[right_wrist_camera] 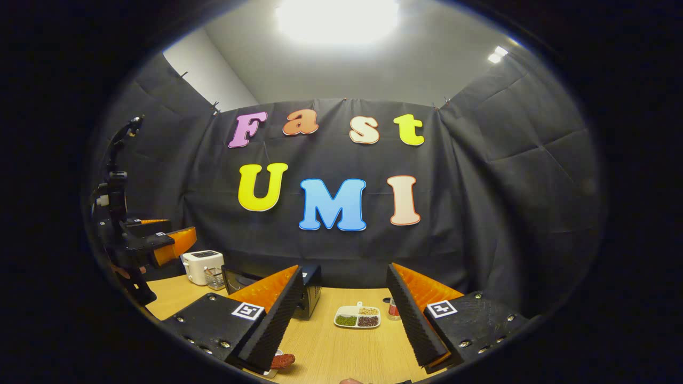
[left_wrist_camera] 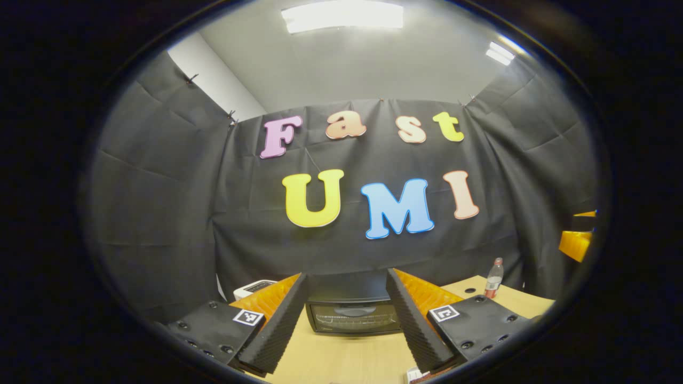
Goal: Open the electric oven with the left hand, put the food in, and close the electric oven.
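currently the left gripper (left_wrist_camera: 347,325) hangs with its jaws apart and empty, facing the black electric oven with a glass door (left_wrist_camera: 353,314), which stands shut at the back of the light wooden table (left_wrist_camera: 347,360). the right gripper (right_wrist_camera: 341,325) is likewise spread and empty above the table; the reddish-brown piece of food on a small dish (right_wrist_camera: 282,361) lies beside its left finger, and a white three-compartment dish of beans (right_wrist_camera: 357,316) sits farther off.

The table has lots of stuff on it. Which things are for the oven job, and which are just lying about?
For the job: electric oven, door shut; food near the right tongs; left tongs, open.

Just lying about: bottle; white toaster; snack dish.
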Action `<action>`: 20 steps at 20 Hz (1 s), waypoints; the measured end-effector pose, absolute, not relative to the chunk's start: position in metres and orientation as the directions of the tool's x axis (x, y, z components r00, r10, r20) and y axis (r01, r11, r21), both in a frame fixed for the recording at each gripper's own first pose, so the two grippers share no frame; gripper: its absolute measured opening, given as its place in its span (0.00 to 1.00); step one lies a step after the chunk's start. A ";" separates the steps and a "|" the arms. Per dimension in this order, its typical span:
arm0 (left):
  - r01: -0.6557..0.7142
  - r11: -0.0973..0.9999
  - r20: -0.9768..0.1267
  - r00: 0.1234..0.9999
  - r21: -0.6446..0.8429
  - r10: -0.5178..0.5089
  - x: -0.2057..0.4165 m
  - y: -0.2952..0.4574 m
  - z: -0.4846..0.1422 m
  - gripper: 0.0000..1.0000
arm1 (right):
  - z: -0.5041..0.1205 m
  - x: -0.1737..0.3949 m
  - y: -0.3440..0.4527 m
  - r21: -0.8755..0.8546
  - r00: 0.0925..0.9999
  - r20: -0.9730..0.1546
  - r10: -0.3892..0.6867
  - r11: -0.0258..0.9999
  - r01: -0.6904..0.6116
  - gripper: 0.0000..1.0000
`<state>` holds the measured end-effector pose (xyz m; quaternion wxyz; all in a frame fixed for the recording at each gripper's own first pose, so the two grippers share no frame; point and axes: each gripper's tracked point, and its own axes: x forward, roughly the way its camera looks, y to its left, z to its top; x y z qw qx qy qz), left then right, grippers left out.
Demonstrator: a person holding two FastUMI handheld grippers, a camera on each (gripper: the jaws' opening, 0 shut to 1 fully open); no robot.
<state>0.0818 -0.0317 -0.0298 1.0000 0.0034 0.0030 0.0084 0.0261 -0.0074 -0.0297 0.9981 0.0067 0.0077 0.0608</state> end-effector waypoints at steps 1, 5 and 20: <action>-0.008 1.000 -0.012 1.000 -0.001 0.008 0.097 -0.030 -0.035 1.00 | -0.029 0.028 -0.006 0.014 0.993 -0.015 0.113 0.993 -0.113 0.95; 0.045 0.998 -0.038 0.998 -0.031 -0.046 0.153 -0.024 -0.063 1.00 | -0.030 0.037 -0.006 -0.012 0.999 -0.026 0.041 0.999 -0.042 0.95; 0.202 0.978 -0.217 0.953 -0.055 -0.209 0.301 -0.036 -0.211 0.97 | -0.038 0.051 0.027 -0.075 0.986 -0.080 -0.146 0.987 0.140 0.95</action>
